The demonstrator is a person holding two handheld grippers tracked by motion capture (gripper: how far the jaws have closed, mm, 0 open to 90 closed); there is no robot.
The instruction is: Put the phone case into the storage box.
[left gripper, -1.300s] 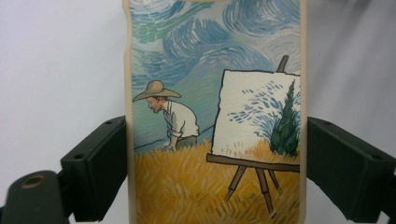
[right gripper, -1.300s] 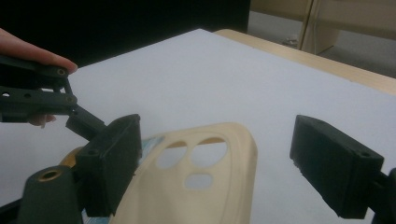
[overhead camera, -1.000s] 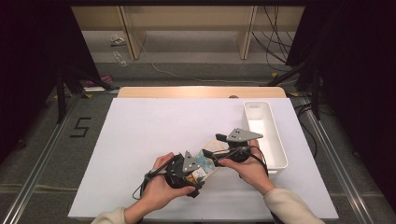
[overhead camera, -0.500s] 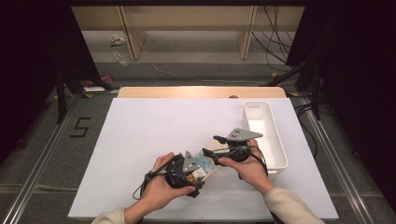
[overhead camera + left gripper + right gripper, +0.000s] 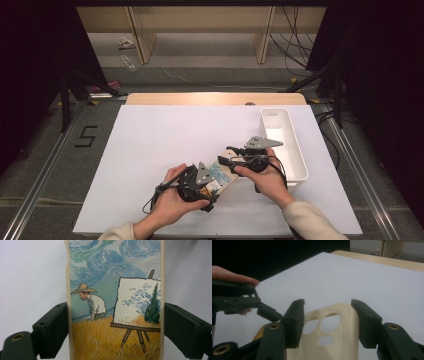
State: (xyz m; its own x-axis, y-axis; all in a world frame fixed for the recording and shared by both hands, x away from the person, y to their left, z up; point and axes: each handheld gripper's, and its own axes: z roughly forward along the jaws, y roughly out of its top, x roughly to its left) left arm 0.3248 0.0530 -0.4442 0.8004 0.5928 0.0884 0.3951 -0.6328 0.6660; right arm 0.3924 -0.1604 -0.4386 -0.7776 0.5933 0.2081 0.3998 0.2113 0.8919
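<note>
Cream silicone edged the phone case (image 5: 113, 302), and its printed face carried a painted scene: a figure in a straw hat bent in a yellow field, an easel with a white canvas, blue swirls of sky above. From my right hand-held gripper view its other end (image 5: 329, 337) showed plain cream with rounded camera cut-outs.

I held the case low over the white tabletop (image 5: 165, 135), near the front edge, between both hands in the high view (image 5: 216, 177). My left hand-held gripper (image 5: 197, 187) was clenched across the case's width, one black pad pressed on each long side. My right hand-held gripper (image 5: 235, 159) had just been closing, with the cut-out end between its jaws; the right pad sat against the case's edge, while at the left pad I could not tell contact from a sliver of gap.

A white bin (image 5: 282, 142) stood just beside my right hand (image 5: 267, 177), along the right part of the tabletop. Left of and beyond the hands the white sheet lay open up to the wooden strip (image 5: 215, 98) at the back edge. The front edge ran close under my forearms.
</note>
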